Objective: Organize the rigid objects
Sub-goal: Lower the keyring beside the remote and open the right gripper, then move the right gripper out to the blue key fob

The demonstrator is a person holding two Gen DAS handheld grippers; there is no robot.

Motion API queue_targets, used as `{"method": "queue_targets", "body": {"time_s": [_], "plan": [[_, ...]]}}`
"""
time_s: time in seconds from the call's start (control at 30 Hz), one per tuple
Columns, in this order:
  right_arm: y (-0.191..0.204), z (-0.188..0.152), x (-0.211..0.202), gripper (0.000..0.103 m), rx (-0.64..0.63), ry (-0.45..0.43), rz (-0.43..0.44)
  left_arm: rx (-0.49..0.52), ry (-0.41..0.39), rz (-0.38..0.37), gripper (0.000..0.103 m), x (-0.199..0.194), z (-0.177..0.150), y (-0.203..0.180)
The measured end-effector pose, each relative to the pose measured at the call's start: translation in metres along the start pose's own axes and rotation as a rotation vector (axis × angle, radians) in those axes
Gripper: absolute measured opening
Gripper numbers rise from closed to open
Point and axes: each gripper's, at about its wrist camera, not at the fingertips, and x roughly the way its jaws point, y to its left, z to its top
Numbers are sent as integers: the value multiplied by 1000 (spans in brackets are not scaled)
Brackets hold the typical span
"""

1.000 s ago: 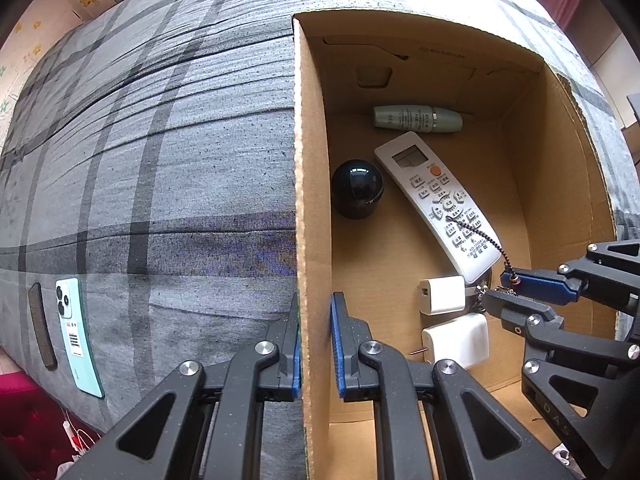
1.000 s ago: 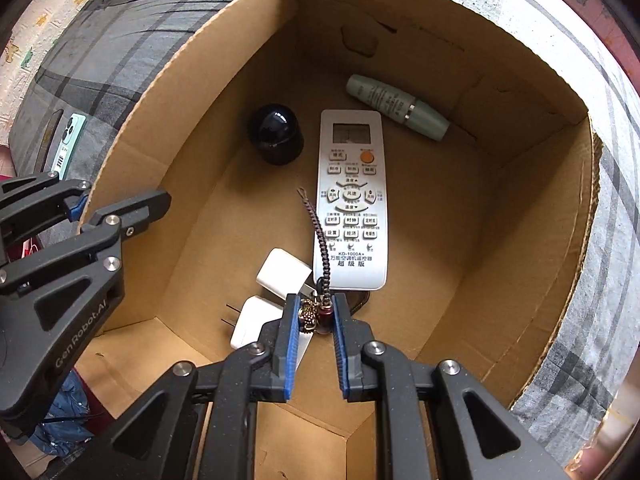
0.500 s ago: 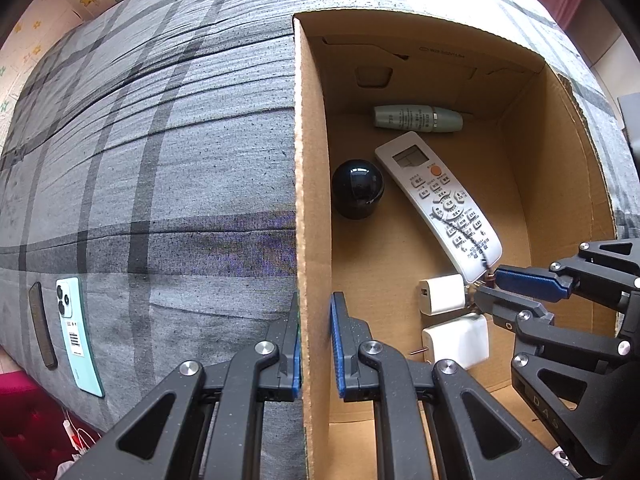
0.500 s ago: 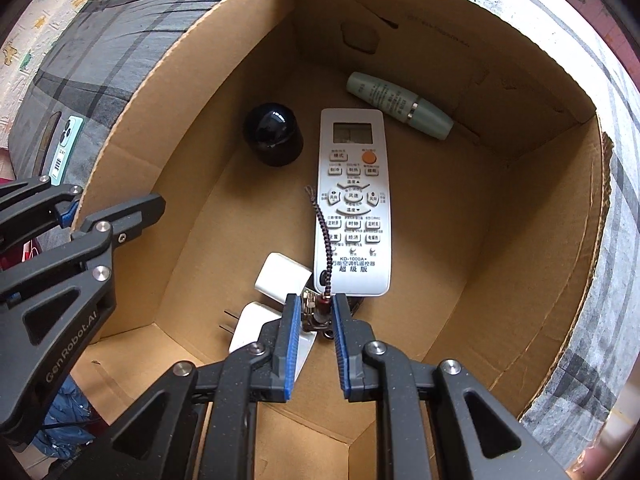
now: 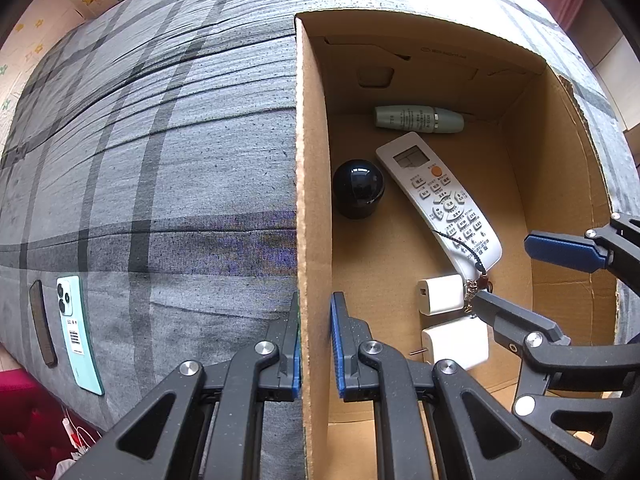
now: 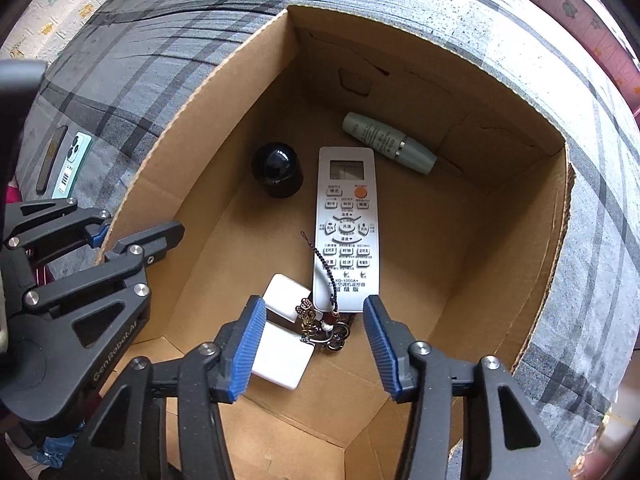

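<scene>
A cardboard box (image 6: 532,280) sat on a grey plaid bedcover (image 5: 160,160); the left gripper (image 5: 316,344) pointed down with its blue pads clamped on the box's side wall, steadying it. Inside the box lay a white air-conditioner remote (image 6: 347,228), a black domed object (image 6: 277,176), a pale green cosmetic tube (image 6: 388,142), and two white charger plugs (image 6: 282,344). A beaded keychain charm (image 6: 320,322) rested on the box floor at the remote's near end, its cord draped across the remote's buttons; the right gripper (image 6: 316,344) hung just above it with its jaws opening, the charm lying between the pads but not pressed by them. Outside the box, a mint green phone (image 5: 76,332) and a dark flat strip (image 5: 42,324) lay on the bedcover. The release appeared to be the step in hand; doing it well likely meant opening fully and lifting straight up so the pads would not snag the cord, while the left grip kept the box from shifting.
</scene>
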Motion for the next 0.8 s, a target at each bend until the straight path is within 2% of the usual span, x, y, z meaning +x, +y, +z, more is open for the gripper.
{"method": "queue_targets", "body": {"time_s": [0.13, 0.67, 0.8], "plan": [[2, 1, -10, 71, 3, -28, -10, -1, 1, 0, 13, 0, 0, 0], [-22, 2, -36, 97, 33, -83, -8, -11, 3, 0, 12, 0, 0, 0], [-24, 1, -45, 100, 36, -105, -4, -11, 4, 4, 12, 1, 0, 0]]}}
